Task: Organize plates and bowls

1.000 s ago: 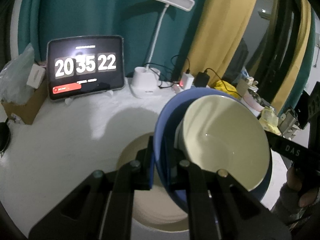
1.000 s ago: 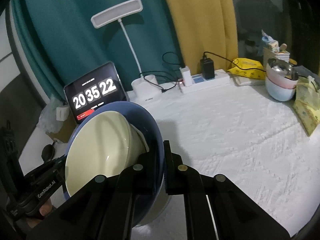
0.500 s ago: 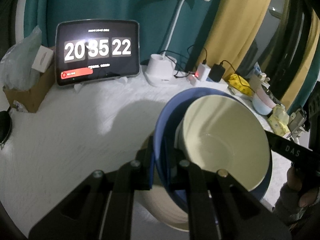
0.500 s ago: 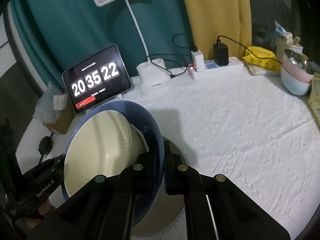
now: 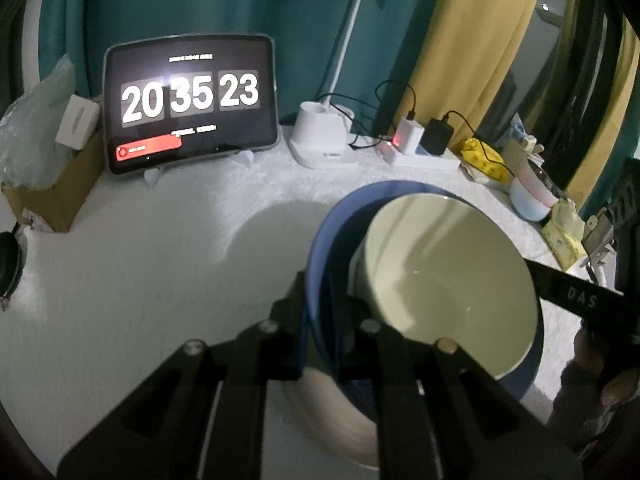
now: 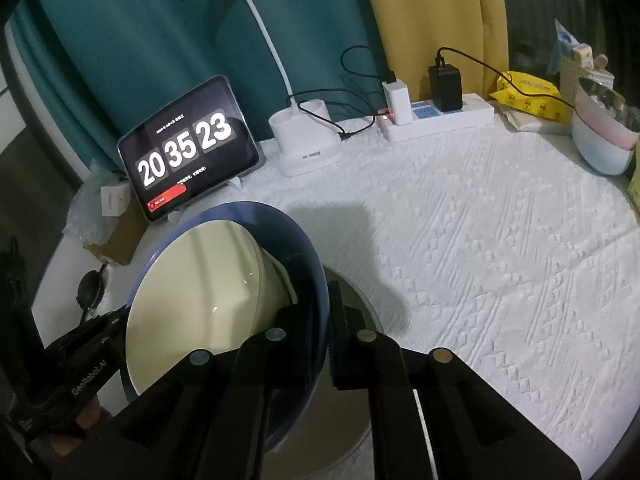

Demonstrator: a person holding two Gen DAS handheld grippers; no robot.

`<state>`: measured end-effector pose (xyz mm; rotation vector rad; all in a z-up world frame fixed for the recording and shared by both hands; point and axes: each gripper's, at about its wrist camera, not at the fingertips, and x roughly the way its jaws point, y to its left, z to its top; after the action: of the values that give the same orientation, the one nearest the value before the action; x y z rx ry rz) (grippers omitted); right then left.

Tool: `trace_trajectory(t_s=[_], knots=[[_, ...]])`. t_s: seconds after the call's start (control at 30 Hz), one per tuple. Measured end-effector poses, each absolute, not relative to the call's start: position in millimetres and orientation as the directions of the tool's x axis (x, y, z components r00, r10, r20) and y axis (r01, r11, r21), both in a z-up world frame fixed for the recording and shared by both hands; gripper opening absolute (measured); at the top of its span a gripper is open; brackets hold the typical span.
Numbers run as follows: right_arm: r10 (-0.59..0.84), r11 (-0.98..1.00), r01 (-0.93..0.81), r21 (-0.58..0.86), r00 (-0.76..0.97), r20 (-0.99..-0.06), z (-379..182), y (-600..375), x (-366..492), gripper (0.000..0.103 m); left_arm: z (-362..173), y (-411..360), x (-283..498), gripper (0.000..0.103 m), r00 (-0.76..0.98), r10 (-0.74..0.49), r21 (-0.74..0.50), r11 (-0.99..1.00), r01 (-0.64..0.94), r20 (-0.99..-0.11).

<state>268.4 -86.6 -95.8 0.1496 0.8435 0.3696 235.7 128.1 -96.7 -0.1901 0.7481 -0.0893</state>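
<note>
Blue deep bowl [image 5: 320, 248] with cream bowl [image 5: 452, 284] inside, clamped at opposite rims by left gripper [image 5: 322, 312] and right gripper [image 6: 320, 320]; best lowered level onto cream plate [image 6: 352, 412], releasing both together.

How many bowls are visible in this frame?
4: a cream bowl nested in the blue bowl held by both grippers, and a pink bowl stacked in a pale blue bowl at the table's far right. More may be hidden.

The small bowl [image 5: 452, 280] sits in the large bowl [image 5: 320, 240], above the plate [image 5: 320, 412].
</note>
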Motion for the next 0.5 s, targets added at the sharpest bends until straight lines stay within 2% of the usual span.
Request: trace_trajectory(t_s=[0.43,0.5], knots=[[0.366,0.930,-0.253,0.265,0.597,-0.714,-99.6,-89.6,272.4,0.010,-94.5,123.4,237.4,0.011,0.735,-0.120,-0.170,0.985,0.006,-0.668],[0.361,0.932,-0.249,0.262,0.600,-0.714,-99.3,-89.9,272.3,0.013,-94.2,123.3,237.0,0.013,0.737,-0.112,-0.165,0.986,0.000,-0.666]])
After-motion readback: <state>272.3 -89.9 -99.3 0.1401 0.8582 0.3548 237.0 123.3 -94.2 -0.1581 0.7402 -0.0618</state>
